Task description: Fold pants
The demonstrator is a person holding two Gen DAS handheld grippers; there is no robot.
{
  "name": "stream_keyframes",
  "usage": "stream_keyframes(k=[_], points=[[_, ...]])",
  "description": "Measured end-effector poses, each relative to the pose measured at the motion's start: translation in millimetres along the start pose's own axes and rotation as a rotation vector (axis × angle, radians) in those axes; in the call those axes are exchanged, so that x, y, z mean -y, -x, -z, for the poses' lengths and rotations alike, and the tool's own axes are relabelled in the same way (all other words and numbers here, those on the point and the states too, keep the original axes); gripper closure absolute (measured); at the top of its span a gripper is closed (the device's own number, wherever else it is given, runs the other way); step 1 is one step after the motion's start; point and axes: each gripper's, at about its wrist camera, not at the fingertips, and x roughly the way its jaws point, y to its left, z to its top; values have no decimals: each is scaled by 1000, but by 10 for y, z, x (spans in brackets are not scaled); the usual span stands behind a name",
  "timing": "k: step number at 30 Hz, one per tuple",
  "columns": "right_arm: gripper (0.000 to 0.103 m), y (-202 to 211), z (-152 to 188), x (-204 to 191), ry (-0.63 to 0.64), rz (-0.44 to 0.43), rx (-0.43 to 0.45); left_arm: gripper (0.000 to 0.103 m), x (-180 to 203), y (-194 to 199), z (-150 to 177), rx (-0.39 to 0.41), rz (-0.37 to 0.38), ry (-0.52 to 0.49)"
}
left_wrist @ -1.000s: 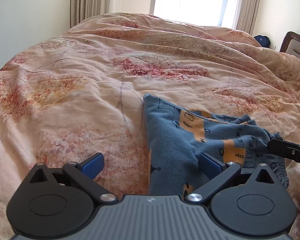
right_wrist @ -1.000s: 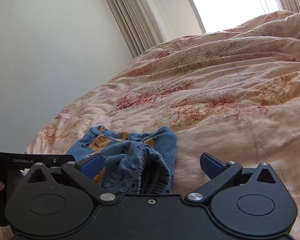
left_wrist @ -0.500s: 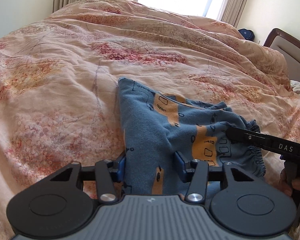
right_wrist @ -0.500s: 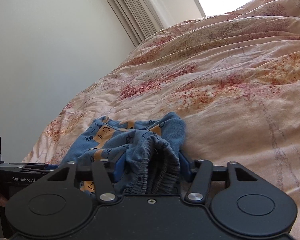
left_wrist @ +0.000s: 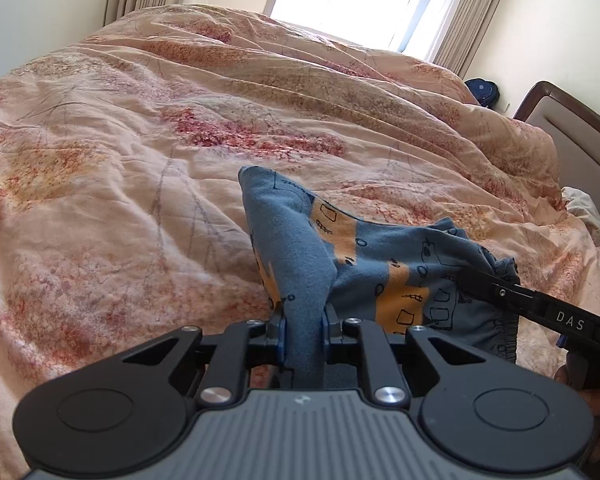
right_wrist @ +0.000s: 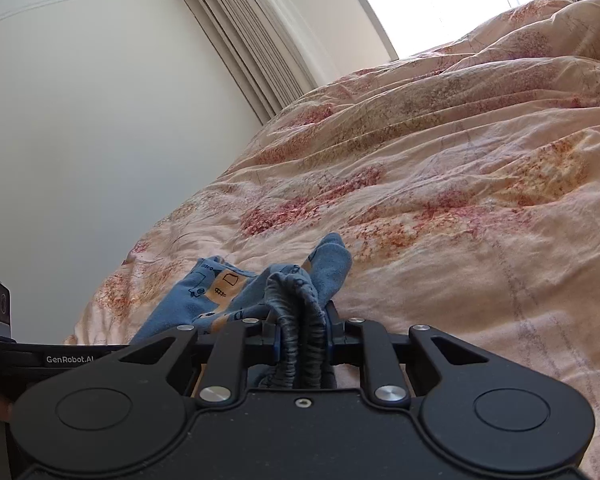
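Note:
Small blue pants (left_wrist: pixel 364 256) with orange patches and black drawings lie bunched on the bed. My left gripper (left_wrist: pixel 303 338) is shut on a fold of plain blue fabric at the near edge, pulling it up off the duvet. My right gripper (right_wrist: pixel 302 334) is shut on the gathered elastic waistband (right_wrist: pixel 300 300); its finger (left_wrist: pixel 500 292) also shows in the left wrist view, reaching in from the right. The pants (right_wrist: pixel 220 292) spread to the left in the right wrist view.
The pink floral duvet (left_wrist: pixel 180 140) covers the whole bed, rumpled toward the window. A wooden headboard (left_wrist: pixel 572 132) and a white cloth (left_wrist: pixel 584 208) are at the right. A dark blue object (left_wrist: pixel 482 90) sits by the curtain. A white wall (right_wrist: pixel 80 120) is to the left.
Both grippers went from open to shut on the pants: the left on the near blue edge, the right on the waistband. The held fabric has lifted a little off the duvet.

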Motion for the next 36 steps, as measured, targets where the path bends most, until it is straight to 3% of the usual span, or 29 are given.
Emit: stream_keyframes(k=[7,14,18,19,21,24,27,31,33,36], points=[[83,398,-162,84,0,80,36,86,335,-28,51,-7,64,-22],[83,511,-108,235,6,157,25,85,483,-248,204,-33,29,-57],[81,443,-28,276,1,186,7,76,483,-224,220,-38,8,-64],[78,426,-20,265,7,196,6,72,480,-206,221,-36,2,-62],[64,426,-18,240,17,228,11,53,472,-150,222,-30,0,-54],[46,487,-33,201,25,260,32,40,483,-30,220,-7,-10,-56],[36,611,-48,106,52,276,54,24,519,145,236,26,-34,-68],[16,830,-33,-100,106,285,97,13,546,417,282,69,-60,-85],[12,944,-1,-214,136,292,115,4,561,566,333,94,-74,-98],[6,1131,85,-389,173,308,145,0,574,795,449,143,-84,-123]])
